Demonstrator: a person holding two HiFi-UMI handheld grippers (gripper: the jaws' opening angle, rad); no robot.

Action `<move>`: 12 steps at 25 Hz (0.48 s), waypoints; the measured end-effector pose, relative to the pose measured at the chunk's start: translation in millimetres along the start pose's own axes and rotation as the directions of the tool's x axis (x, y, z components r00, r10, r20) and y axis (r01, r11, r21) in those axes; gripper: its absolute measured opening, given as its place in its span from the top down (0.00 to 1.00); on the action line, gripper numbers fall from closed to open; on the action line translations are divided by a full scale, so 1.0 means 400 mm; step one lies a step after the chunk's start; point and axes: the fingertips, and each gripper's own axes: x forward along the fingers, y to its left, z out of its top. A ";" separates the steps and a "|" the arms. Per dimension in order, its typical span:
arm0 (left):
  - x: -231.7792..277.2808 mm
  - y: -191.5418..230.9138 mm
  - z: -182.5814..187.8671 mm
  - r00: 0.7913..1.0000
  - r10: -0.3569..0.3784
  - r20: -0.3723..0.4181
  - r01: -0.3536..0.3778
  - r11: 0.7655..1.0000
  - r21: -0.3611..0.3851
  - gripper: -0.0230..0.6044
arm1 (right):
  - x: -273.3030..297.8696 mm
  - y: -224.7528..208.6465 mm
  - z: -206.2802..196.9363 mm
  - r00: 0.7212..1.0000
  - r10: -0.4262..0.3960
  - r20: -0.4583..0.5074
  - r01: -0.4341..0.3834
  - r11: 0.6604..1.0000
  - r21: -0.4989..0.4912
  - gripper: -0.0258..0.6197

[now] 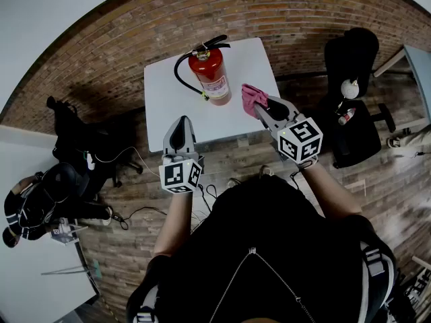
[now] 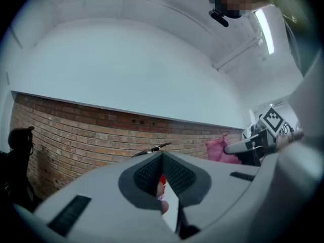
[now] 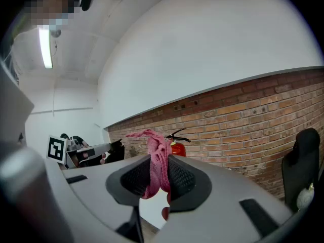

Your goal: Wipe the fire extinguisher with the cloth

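Note:
A red fire extinguisher (image 1: 211, 75) with a black hose and handle stands upright on the white table (image 1: 165, 106). My right gripper (image 1: 259, 108) is shut on a pink cloth (image 1: 252, 97), held just right of the extinguisher and apart from it. In the right gripper view the pink cloth (image 3: 158, 162) hangs pinched between the jaws, with the extinguisher (image 3: 176, 147) behind it. My left gripper (image 1: 180, 132) hovers over the table's front edge, jaws shut with nothing between them. In the left gripper view a sliver of the extinguisher (image 2: 162, 183) shows past the jaws, and the cloth (image 2: 219, 149) is at the right.
A brick-patterned floor surrounds the table. A black office chair (image 1: 351, 106) stands at the right, another black chair (image 1: 67, 147) with cables at the left. A seated person (image 1: 30, 204) is at far left beside a white desk (image 1: 34, 274).

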 end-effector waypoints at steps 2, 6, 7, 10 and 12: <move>-0.004 0.004 0.003 1.000 -0.004 0.002 0.004 1.000 -0.001 0.95 | 0.003 0.009 0.000 1.000 0.000 -0.002 0.000 1.000 -0.001 0.81; -0.010 0.022 0.003 1.000 -0.012 0.002 0.012 1.000 -0.003 0.95 | 0.016 0.026 0.000 1.000 -0.003 -0.007 0.003 1.000 -0.007 0.80; -0.011 0.026 0.001 1.000 -0.016 0.000 0.016 1.000 -0.005 0.95 | 0.021 0.031 -0.002 1.000 -0.002 -0.011 0.002 1.000 -0.009 0.81; -0.014 0.042 -0.003 1.000 -0.028 -0.003 0.028 1.000 -0.008 0.95 | 0.036 0.047 -0.008 1.000 -0.003 -0.025 0.003 1.000 -0.019 0.80; -0.018 0.054 -0.007 0.999 -0.036 -0.003 0.036 0.999 -0.013 0.95 | 0.046 0.060 -0.015 0.999 -0.010 -0.032 0.009 1.000 -0.030 0.80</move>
